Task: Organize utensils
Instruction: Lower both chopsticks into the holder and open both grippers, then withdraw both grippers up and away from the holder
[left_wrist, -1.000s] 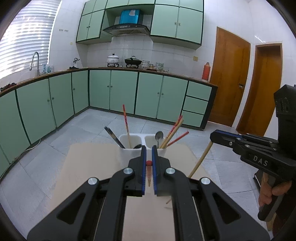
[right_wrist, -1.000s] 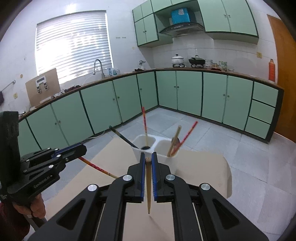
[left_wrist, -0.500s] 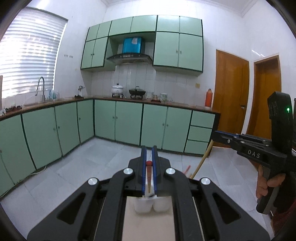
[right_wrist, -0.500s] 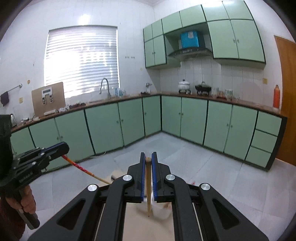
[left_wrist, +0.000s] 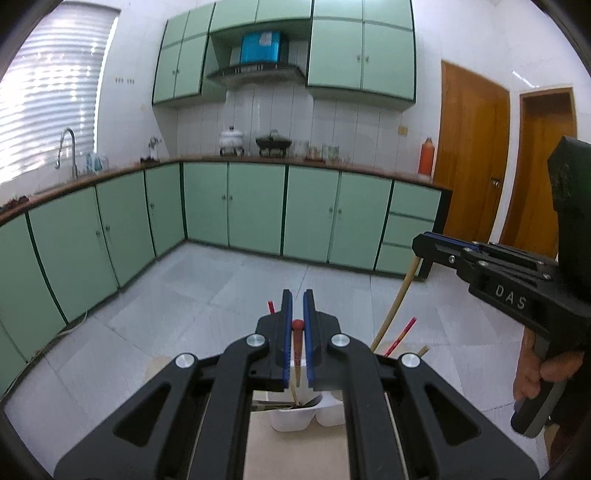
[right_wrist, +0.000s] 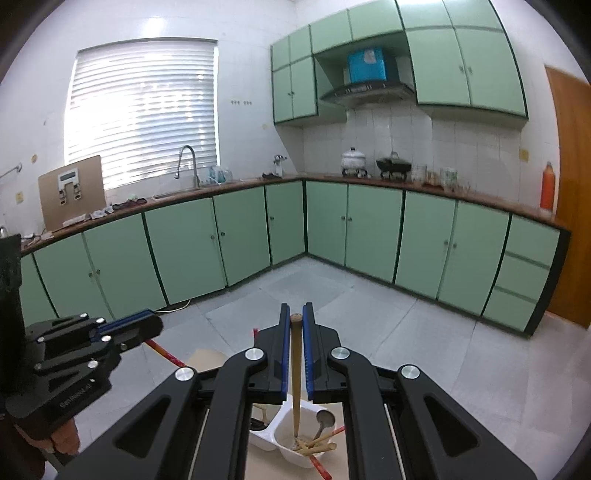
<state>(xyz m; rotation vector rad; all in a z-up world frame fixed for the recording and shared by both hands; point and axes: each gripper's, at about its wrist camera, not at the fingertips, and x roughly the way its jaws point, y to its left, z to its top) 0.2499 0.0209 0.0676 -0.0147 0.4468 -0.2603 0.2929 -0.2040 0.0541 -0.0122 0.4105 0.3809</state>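
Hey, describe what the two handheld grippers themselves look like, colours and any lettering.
Both are matte black plastic with silver screw heads and blue pads lining the jaws. The right gripper carries white raised letters "DAS" on its side and a grey-tipped black handle. The left gripper has faint, unreadable lettering.

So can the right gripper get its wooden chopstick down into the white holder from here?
Probably yes. The right gripper is shut on the wooden chopstick, whose lower tip already hangs in the white holder's right compartment, with nothing blocking the way.
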